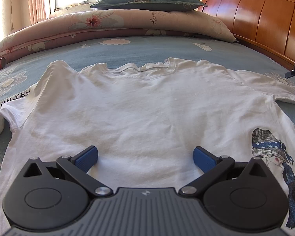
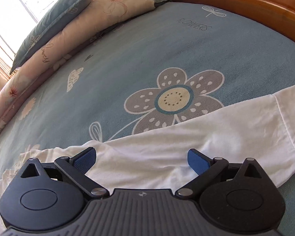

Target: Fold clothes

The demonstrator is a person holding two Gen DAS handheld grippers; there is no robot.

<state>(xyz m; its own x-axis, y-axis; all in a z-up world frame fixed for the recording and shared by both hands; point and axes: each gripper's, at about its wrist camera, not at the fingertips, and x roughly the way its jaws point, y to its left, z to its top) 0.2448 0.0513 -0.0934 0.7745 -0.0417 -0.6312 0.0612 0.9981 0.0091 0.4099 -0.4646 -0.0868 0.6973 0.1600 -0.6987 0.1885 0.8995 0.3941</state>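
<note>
The white T-shirt (image 1: 139, 106) lies spread flat on the blue bed sheet (image 2: 127, 49), neck at 12 o'clock, one sleeve (image 2: 236, 133) sticking out toward 3 o'clock. The thin cloth could bunch up or slip if a tong grabs too little or both layers crooked, and the fold would come out messy. The left gripper (image 1: 145, 158) and the right gripper (image 2: 142, 158) both have their blue tips spread wide, holding nothing, just over the shirt.

Left wrist view sits low over the white T-shirt's (image 1: 147, 102) hem, facing its collar and the quilt (image 1: 112, 25) beyond. Right wrist view hovers close above one sleeve (image 2: 226, 137), facing the same quilt (image 2: 72, 31). Both share shirt and bed.
</note>
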